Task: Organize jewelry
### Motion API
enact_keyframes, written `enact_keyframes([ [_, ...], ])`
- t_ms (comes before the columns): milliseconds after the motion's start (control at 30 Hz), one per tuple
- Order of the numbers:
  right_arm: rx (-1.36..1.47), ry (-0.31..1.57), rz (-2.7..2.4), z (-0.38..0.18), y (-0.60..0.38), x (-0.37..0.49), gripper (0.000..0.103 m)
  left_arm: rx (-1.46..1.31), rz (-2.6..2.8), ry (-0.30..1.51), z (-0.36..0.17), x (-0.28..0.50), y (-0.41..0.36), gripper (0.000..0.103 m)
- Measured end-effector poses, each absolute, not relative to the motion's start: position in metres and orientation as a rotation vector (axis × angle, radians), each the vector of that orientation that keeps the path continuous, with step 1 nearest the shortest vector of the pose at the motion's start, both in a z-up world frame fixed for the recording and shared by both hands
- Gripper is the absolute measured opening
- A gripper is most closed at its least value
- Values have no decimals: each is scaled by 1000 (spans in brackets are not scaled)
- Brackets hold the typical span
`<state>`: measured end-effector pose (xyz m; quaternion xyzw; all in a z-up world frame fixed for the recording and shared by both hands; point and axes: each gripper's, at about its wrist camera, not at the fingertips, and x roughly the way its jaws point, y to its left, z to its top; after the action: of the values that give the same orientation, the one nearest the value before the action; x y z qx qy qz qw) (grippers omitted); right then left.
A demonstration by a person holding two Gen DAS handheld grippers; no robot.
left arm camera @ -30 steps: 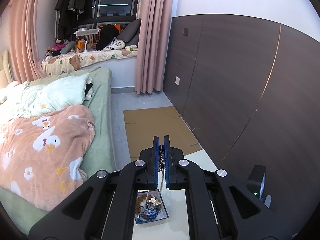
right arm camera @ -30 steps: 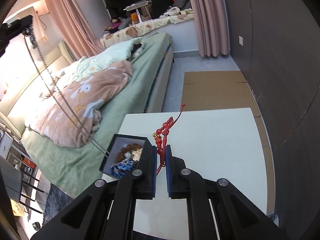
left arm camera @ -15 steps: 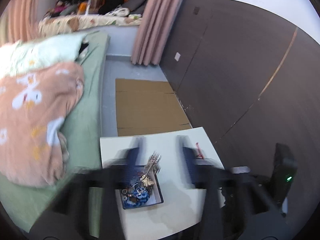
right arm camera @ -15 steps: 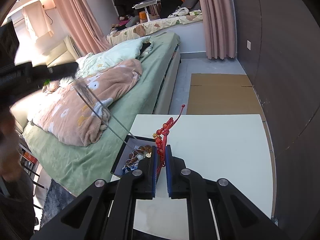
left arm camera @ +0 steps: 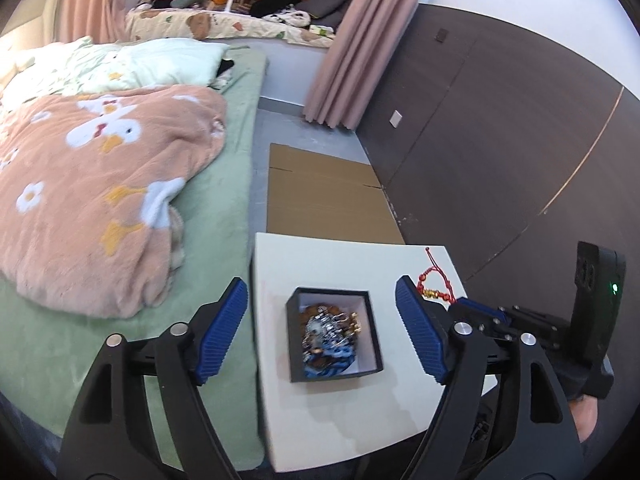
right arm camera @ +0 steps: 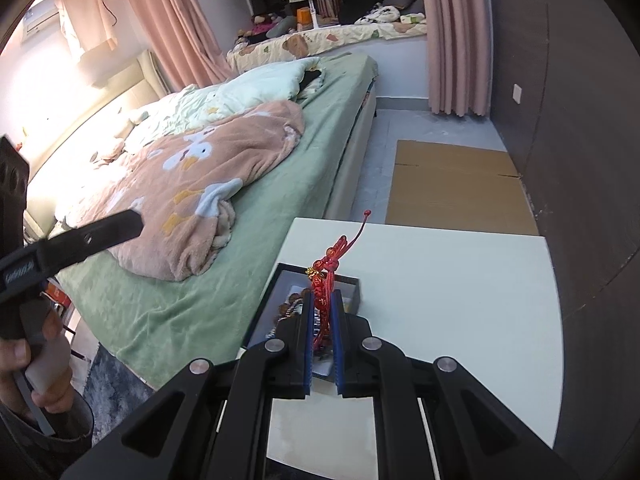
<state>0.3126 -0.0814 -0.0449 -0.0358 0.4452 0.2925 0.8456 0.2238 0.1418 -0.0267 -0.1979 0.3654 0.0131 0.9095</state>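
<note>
A small black jewelry box (left arm camera: 372, 332) sits on the white table (left arm camera: 340, 420), with a silver chain (left arm camera: 326, 326) lying on several beaded pieces inside. My left gripper (left arm camera: 320, 296) is open and empty above the box. My right gripper (right arm camera: 322, 300) is shut on a red cord bracelet (right arm camera: 325, 276) and holds it over the box (right arm camera: 276, 284). The bracelet (left arm camera: 434, 286) and right gripper also show in the left wrist view, right of the box.
A bed with a green sheet (left arm camera: 224, 184) and a peach blanket (left arm camera: 92, 192) runs along the table's left edge. Flattened cardboard (left arm camera: 324, 200) lies on the floor beyond the table. A dark panelled wall (left arm camera: 500, 128) stands to the right.
My left gripper opened and let the silver chain drop into the box, then tilted down over it. My right gripper moved left with the red bracelet, over the box.
</note>
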Motion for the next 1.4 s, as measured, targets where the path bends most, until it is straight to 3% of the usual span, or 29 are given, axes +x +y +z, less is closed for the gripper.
enact_keyframes([
  [67, -74, 946, 631, -47, -74, 312, 9, -419, 47, 745, -28, 213, 150, 85],
  [133, -62, 959, 662, -49, -63, 313, 16, -431, 61, 742, -31, 205, 157, 89],
  [167, -67, 980, 659, -52, -57, 316, 50, -439, 67, 742, -31, 202, 160, 90],
  [200, -72, 983, 641, -54, -53, 316, 68, -447, 75, 739, -31, 196, 163, 92],
  [233, -71, 955, 616, -52, -53, 315, 75, -447, 79, 737, -31, 192, 164, 93],
  [567, -28, 951, 572, -33, -72, 286, 73, -409, 106, 704, -12, 150, 162, 98],
  [833, -25, 897, 556, -7, -96, 243, 95, -361, 118, 654, 15, 104, 150, 98],
  [1400, -23, 763, 457, 44, -168, 136, 95, -201, 147, 507, 61, -4, 108, 98],
])
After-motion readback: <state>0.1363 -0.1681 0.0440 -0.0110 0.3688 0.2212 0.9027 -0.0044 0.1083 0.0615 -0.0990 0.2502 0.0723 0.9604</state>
